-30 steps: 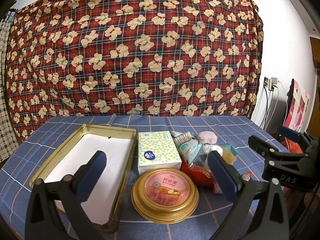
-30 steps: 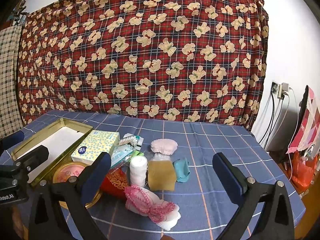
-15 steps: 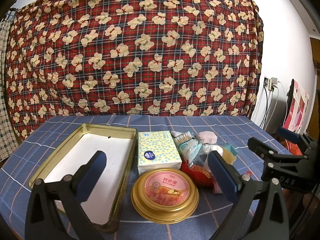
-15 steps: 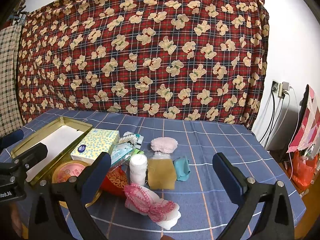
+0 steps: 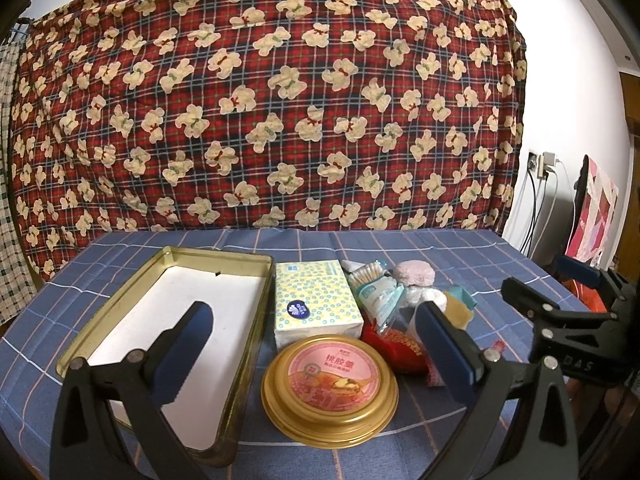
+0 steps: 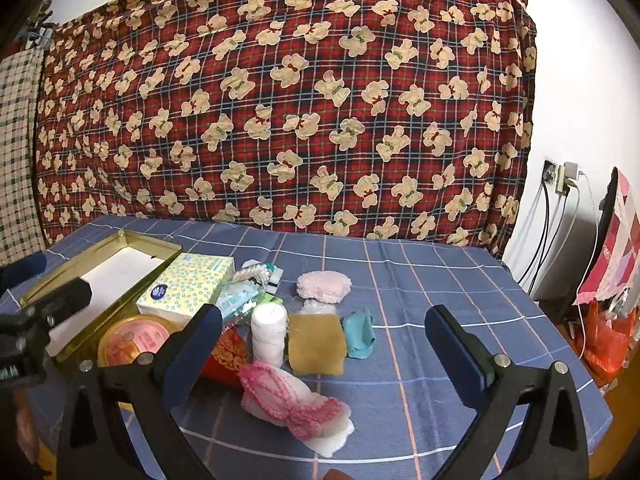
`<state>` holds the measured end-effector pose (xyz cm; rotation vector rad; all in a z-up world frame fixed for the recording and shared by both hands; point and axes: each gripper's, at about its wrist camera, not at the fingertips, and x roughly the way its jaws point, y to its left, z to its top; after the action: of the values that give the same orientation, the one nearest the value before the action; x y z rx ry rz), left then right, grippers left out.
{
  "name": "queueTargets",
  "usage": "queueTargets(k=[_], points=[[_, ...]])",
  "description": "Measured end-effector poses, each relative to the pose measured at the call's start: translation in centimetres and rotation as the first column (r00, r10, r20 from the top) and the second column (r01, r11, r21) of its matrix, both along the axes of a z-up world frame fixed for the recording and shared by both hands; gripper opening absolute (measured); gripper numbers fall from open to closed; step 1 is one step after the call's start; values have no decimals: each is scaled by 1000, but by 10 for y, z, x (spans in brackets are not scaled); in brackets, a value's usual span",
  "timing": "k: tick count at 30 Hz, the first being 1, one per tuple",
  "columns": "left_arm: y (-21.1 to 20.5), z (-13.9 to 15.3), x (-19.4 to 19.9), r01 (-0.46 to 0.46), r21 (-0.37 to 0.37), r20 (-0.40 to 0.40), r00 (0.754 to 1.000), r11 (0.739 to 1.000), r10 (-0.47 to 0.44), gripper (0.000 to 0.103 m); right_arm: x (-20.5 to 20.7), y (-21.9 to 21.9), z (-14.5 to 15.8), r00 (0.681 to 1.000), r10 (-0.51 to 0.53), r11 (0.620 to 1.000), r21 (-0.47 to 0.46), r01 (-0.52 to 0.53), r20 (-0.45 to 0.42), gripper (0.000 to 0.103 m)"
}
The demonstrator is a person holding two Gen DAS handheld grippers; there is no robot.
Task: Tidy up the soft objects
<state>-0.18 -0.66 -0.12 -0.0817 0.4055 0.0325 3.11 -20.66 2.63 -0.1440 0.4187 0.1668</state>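
An open gold tin with a white bottom lies at the left of the blue checked table. Beside it sit a tissue pack, a round gold lid and a heap of soft items: a pink lace cloth, a white roll, a mustard pad, a teal cloth, a pink puff and a red pouch. My left gripper is open and empty above the lid. My right gripper is open and empty above the heap.
A red bear-print cloth hangs behind the table. Cables and a wall socket are at the right, with an orange bag below the table's right edge. A pack of cotton swabs lies by the tissues.
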Motion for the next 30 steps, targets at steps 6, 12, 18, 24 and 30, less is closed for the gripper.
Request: queueTargets(k=[6,12,18,24,30], points=[[-12,0,1,0,18,7,1000,1000,0,103,4,-24,-24,999,1,999,47,1,-44,102],[-21,-13,10,18,40,-26,1000,999,-17,103,11,-33,-39,996,16,998,60,-11,-91,102],[-18,-24,16,24,38,-44,999,999,-22,103,15,-26,-51,987,81,996,39,-77,-137,102],[-20,-30,19,25,43,-51,998,999,-23,103,25,-15,-69,964,152,988,-5,-157,-219,102],[-29,-37,24,54,58,-67,996,997,-50,103,45,-12,-89,912,220,974,23,-226,-347,70]])
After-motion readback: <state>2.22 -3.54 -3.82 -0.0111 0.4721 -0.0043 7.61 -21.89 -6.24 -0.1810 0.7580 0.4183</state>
